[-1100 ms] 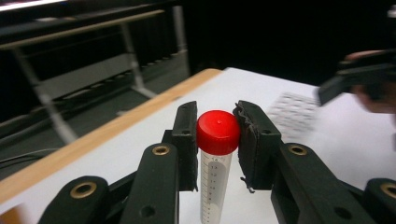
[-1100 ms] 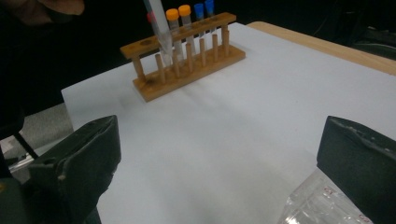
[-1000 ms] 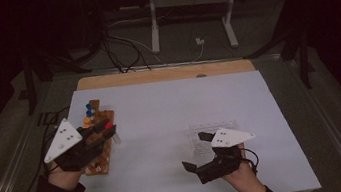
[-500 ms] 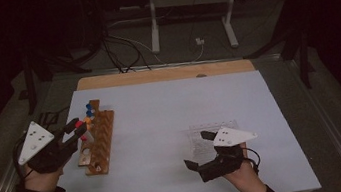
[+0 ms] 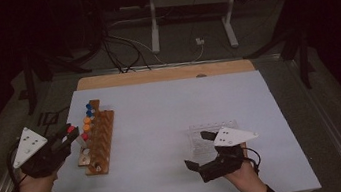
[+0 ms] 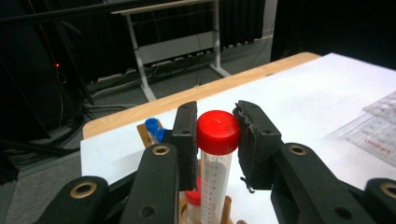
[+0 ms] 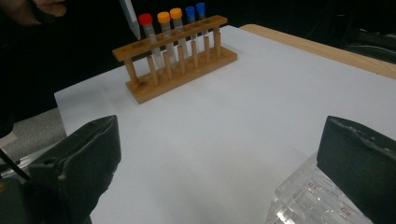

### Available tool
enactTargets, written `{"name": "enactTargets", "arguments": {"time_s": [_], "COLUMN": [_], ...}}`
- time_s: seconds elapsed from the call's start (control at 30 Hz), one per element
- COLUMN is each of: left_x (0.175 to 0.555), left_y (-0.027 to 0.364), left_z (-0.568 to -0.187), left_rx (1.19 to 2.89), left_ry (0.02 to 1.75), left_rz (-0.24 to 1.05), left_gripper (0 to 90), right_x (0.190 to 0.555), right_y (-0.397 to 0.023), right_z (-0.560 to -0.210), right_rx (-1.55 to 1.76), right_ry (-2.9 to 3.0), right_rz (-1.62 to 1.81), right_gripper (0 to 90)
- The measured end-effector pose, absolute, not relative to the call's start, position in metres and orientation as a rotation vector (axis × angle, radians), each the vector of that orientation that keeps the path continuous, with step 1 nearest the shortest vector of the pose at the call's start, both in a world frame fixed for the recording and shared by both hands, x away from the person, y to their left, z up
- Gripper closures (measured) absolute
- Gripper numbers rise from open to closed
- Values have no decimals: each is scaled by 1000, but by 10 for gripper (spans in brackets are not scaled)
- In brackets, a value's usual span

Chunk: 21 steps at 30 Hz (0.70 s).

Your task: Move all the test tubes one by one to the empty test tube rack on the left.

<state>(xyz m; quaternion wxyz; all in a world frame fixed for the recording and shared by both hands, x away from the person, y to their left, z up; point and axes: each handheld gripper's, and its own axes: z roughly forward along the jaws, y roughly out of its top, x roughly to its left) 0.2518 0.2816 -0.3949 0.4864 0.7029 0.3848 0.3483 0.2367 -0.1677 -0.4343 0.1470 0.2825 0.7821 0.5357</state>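
**Two grippers, one red-capped tube in the left one's grip**

Two black pads of the left gripper (image 6: 217, 135) press on the red cap of a graduated tube (image 6: 215, 175), one on each side, so this gripper is clamped on it. In the left gripper view the tube stands upright between the jaws, and its lower end is cut off by the bottom edge of the picture, so how far it sits in the wooden rack (image 5: 99, 141) cannot be told. Below the cap a second red cap and a rack peg show dimly; behind the left jaw two blue caps (image 6: 154, 128) peek out, partly hidden.

In the high view the left gripper (image 5: 65, 136) is at the rack's left side, at the left edge of the white sheet (image 5: 162, 122). The room is dark, and the tubes there are small coloured dots.

The right gripper (image 5: 197, 150) rests well apart, near the sheet's front edge, jaws wide apart with nothing between them. Just beside it lies a clear plastic tray (image 7: 313, 200), faint in the high view and cut off at the corner in the right gripper view, where the rack (image 7: 180, 60) carries red, orange and blue caps.
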Motion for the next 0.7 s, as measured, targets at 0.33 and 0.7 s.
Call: {"name": "enactTargets", "arguments": {"time_s": [0.33,0.7], "left_x": [256,259], "left_y": [283,286], "left_z": [-416,-434], "left_rx": [1743,1765], "left_ry": [990,1039], "left_rz": [786,748], "left_gripper": [715,715], "right_x": [237,237], "right_y": [-170,-171], "right_z": [-434,-433], "right_rx": [814,814], "right_ry": [2247,2245], "right_rz": [1544,1554], "right_gripper": [0,0]}}
